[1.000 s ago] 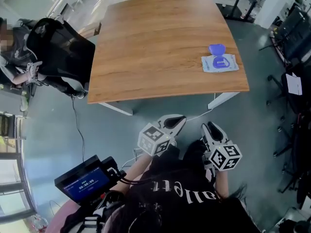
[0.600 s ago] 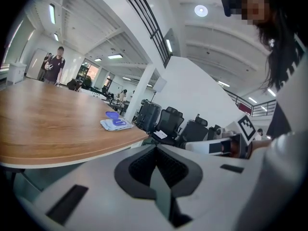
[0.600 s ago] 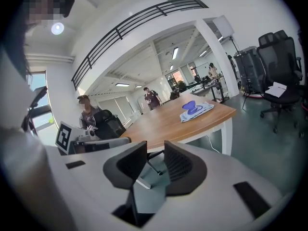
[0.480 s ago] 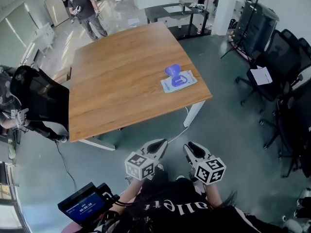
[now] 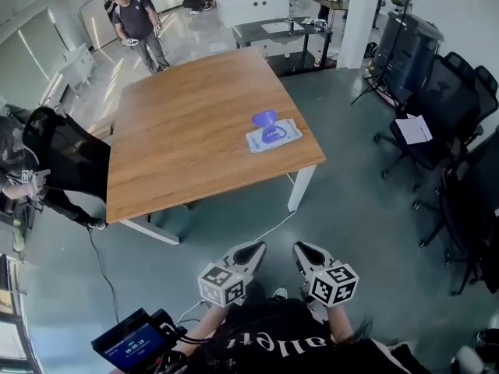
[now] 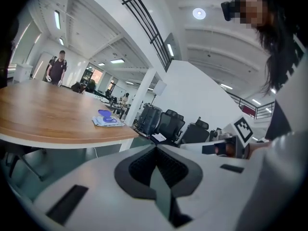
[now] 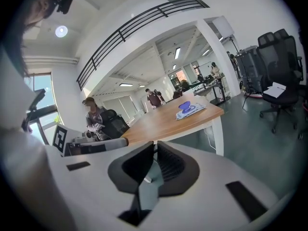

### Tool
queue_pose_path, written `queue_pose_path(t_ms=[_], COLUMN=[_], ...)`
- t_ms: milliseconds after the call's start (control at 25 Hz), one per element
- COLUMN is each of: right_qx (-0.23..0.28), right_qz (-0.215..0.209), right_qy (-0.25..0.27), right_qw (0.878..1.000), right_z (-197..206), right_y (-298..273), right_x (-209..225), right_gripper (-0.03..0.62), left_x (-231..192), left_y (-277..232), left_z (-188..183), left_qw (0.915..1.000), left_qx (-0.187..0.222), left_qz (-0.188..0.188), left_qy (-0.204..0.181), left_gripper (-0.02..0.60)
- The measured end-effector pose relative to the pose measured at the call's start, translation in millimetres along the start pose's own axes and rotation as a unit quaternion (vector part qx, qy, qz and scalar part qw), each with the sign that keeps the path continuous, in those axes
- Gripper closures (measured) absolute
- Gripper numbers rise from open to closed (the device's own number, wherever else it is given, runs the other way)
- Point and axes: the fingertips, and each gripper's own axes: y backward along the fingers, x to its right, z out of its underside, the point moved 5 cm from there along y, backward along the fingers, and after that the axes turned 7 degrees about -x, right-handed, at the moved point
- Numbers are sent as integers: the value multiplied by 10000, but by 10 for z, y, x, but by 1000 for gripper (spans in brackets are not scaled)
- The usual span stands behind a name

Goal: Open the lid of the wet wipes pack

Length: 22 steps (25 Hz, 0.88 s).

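Observation:
The wet wipes pack (image 5: 273, 136) lies flat near the right edge of the wooden table (image 5: 195, 131), its blue lid (image 5: 264, 118) flipped open toward the far side. It shows small in the left gripper view (image 6: 108, 121) and in the right gripper view (image 7: 190, 110). Both grippers hang close to the person's body, well short of the table and over the floor. My left gripper (image 5: 251, 248) (image 6: 155, 150) is shut and holds nothing. The jaws of my right gripper (image 5: 306, 249) (image 7: 155, 146) are closing, with a narrow gap and nothing between them.
Black office chairs (image 5: 444, 107) stand to the right of the table and another black chair (image 5: 66, 162) at its left. A person (image 5: 136, 22) stands beyond the far end. A small screen device (image 5: 136, 341) hangs at the wearer's left.
The table and the pack now lie farther off and more of the room shows. Both grippers have drawn back from the table with the person. The pack's lid stays open.

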Motion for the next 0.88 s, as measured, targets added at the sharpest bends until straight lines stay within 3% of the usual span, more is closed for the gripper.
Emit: queue_pose_path(t_ms=[240, 880], right_qx=[-26, -269], right_qz=[-148, -245], right_qy=[85, 222], right_qw=[9999, 9991], right_z=[122, 236], right_y=[56, 81], right_x=[-24, -84], right_gripper=[569, 569], left_x=[36, 109], left_y=[41, -4], left_z=[59, 112], left_qw=[9997, 9997], left_qx=[169, 112], left_qz=[-187, -139], left_qy=[65, 190], left_gripper=[580, 580])
